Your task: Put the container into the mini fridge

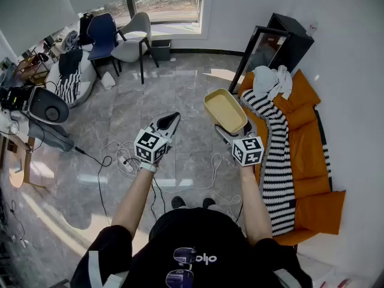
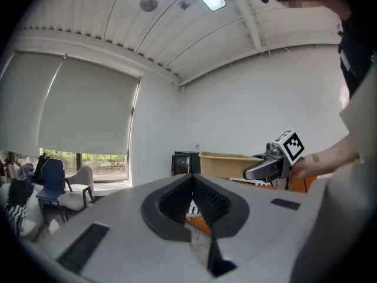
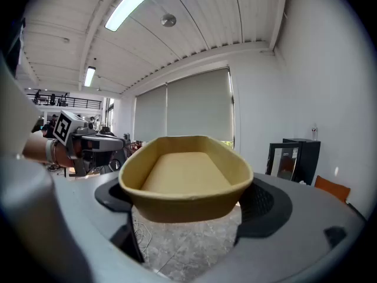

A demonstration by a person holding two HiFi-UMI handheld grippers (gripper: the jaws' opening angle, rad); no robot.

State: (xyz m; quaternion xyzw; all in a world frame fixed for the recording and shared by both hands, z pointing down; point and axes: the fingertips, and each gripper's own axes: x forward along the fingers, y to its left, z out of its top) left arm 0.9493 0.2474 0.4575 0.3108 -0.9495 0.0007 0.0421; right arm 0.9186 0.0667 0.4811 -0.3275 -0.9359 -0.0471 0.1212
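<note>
Over grey marble floor (image 1: pixel 180 77) near the mini fridge (image 1: pixel 291 29) — right gripper (image 1: pixel 231 131) clamps the container (image 1: pixel 225 110), left gripper (image 1: pixel 168 123) jaws together.

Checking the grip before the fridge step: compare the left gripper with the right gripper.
The right gripper's fingers stand wide apart, clamped on the yellow container; the left gripper's fingers are together with nothing between them. The right gripper is the one nearer the orange sofa; the left gripper hangs over the floor. Both point forward, away from the person.
</note>
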